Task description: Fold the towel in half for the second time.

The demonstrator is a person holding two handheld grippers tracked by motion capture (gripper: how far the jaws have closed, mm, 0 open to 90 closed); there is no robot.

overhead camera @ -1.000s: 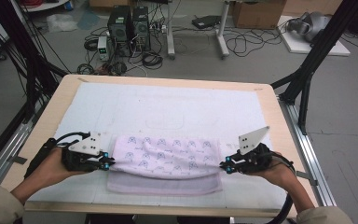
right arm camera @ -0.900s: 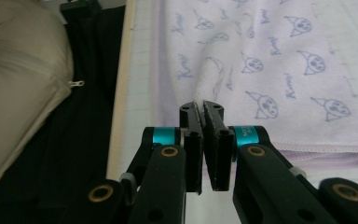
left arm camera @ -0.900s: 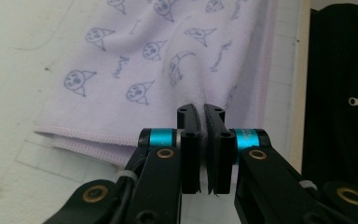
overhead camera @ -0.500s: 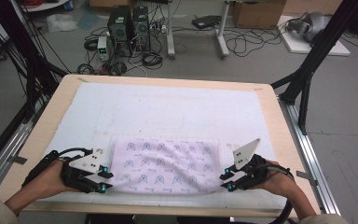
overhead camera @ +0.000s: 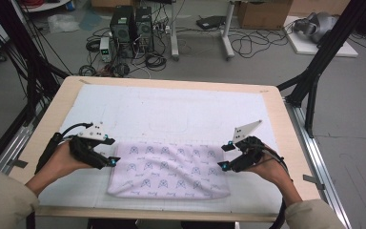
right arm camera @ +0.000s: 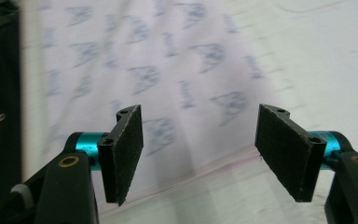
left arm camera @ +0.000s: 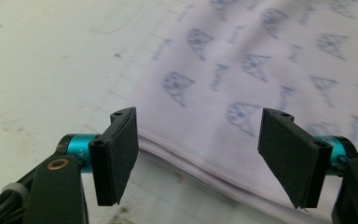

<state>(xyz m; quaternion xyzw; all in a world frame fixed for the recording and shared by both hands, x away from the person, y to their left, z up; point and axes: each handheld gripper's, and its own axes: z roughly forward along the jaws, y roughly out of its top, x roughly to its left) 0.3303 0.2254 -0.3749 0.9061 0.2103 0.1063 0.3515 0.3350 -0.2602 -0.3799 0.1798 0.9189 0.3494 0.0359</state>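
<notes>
You had the folded cloth [overhead camera: 169, 171] lying on the white mat [overhead camera: 181, 112] near the table's front edge, and both grippers' jaws had just been opening, spread with nothing pinched. Your left gripper [overhead camera: 113, 161] and right gripper [overhead camera: 224, 156] sat at its ends; drawing straight back would probably have kept the fold neat.

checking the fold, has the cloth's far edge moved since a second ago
Yes. The cloth now lies flat, its folded part brought toward the table's near edge; both grippers' jaws have just been opening, off it.
</notes>
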